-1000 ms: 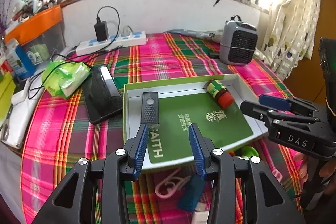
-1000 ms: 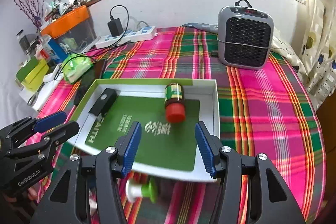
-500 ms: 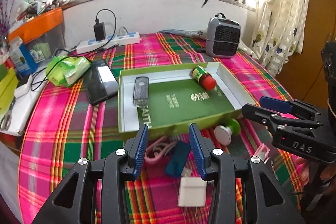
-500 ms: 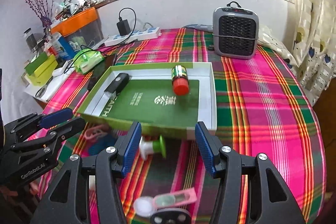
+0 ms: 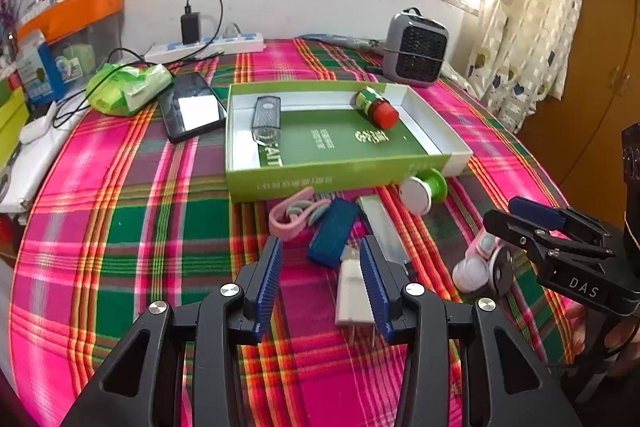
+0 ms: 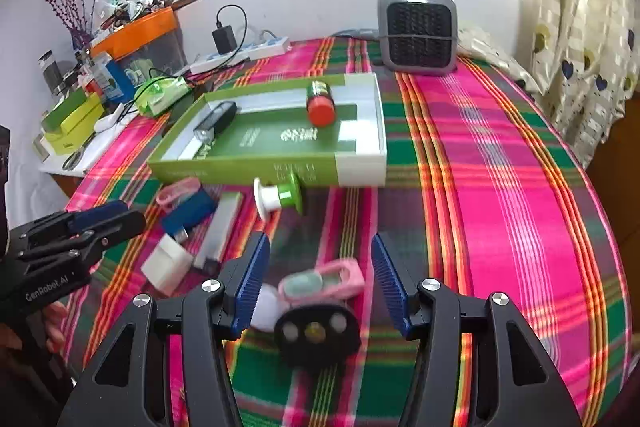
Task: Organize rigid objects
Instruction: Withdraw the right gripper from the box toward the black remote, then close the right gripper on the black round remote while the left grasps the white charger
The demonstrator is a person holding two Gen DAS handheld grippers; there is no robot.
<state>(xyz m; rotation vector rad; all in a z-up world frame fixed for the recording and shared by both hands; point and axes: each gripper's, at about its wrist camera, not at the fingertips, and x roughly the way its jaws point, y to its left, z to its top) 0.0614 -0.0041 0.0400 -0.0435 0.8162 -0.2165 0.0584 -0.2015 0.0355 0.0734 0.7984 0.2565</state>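
Since the earlier frames both grippers have been drawn back from the green box (image 5: 344, 179), so that the loose pieces lying in front of it are now in view. The left gripper (image 5: 320, 279) is held with its fingers spread and empty, the white plug adapter (image 5: 350, 293) lying just beside its right finger. The right gripper (image 6: 318, 279) is likewise held spread and empty, poised above a pink case (image 6: 324, 285) and a black round piece (image 6: 318, 337). In the box a black USB stick (image 5: 266, 121) and a red-capped bottle (image 5: 376, 107) already lie on a green card, presumably gathered there. Still on the plaid worktop (image 6: 500, 187) are a blue USB stick (image 5: 334, 231), a silver bar (image 5: 382, 227), a pink strap (image 5: 292, 213) and a green-and-white spool (image 6: 278, 197), which touches the box wall.
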